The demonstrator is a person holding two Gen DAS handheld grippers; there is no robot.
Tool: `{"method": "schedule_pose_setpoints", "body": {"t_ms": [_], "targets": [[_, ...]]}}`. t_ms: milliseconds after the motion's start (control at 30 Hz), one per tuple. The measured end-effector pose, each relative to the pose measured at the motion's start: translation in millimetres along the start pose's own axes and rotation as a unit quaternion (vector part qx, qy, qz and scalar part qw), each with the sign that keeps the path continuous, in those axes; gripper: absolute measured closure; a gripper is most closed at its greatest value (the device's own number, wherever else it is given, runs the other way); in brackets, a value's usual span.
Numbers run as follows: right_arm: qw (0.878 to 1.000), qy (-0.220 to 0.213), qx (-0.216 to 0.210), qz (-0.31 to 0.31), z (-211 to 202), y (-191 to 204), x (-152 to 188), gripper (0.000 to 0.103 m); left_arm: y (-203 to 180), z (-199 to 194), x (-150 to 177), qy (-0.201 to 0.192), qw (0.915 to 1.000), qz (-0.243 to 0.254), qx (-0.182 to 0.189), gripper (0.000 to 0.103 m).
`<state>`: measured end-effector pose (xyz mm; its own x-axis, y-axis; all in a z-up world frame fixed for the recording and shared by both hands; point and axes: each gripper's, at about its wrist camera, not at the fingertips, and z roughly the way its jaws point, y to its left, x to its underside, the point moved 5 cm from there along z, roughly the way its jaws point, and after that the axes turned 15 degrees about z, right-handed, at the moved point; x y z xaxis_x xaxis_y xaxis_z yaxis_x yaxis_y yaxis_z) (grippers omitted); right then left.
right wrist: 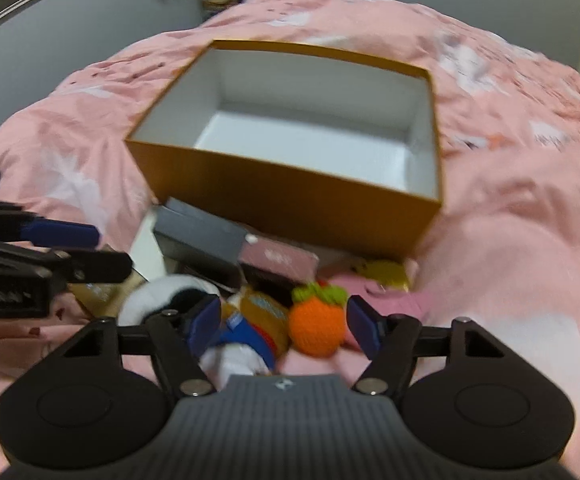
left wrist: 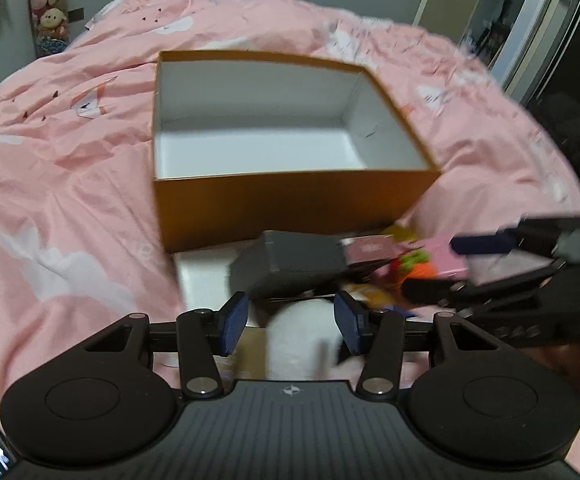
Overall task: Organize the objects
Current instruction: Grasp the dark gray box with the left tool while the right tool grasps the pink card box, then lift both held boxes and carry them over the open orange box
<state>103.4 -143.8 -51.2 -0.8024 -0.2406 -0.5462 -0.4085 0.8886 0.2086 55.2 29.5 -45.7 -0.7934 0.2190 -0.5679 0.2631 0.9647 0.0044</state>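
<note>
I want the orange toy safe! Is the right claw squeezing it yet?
Apart. In the right wrist view, the orange knitted fruit sits between the right claw's open pads, with pink bedding visible between it and the nearer pad.

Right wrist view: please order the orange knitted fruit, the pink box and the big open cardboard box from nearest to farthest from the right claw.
1. Orange knitted fruit: between the fingers of the right claw, toward its right finger.
2. Pink box: just beyond, in the pile.
3. Open cardboard box: farthest, behind the pile on the pink bedcover.
</note>
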Motion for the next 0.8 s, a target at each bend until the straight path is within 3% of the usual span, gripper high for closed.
{"method": "schedule_pose_setpoints", "body": {"t_ms": [133, 233, 467, 533, 600, 800], "targets": [[0.999, 0.006, -0.015, -0.051, 15.1, 18.6, -14.5, 0.032, 16.3, 12.8, 0.4, 0.019, 0.9998, -0.009, -0.006, 0.044], [0.996, 0.009, -0.002, -0.088, 27.8, 29.0, -20.8, 0.032, 22.8, 18.1, 0.1, 0.025, 0.9997, -0.01, -0.001, 0.044], [0.993, 0.047, -0.003, -0.106, 54.3, 30.8, -25.1, 0.032, 19.6, 32.6, -2.6, 0.029, 0.9993, 0.016, 0.017, 0.044], [0.992, 0.054, -0.005, -0.11, 57.2, 29.0, -24.3, 0.032, 16.6, 35.4, -5.6, 0.023, 0.9987, 0.042, 0.017, 0.043], [0.991, 0.062, -0.005, -0.117, 60.1, 26.7, -24.3, 0.03, 12.5, 39.0, -9.4, 0.023, 0.9958, 0.085, 0.022, 0.036], [0.988, 0.09, 0.011, -0.128, 72.7, 14.1, -27.3, 0.026, 2.3, 51.1, -20.2, 0.022, 0.9797, 0.196, 0.037, 0.033]]}}
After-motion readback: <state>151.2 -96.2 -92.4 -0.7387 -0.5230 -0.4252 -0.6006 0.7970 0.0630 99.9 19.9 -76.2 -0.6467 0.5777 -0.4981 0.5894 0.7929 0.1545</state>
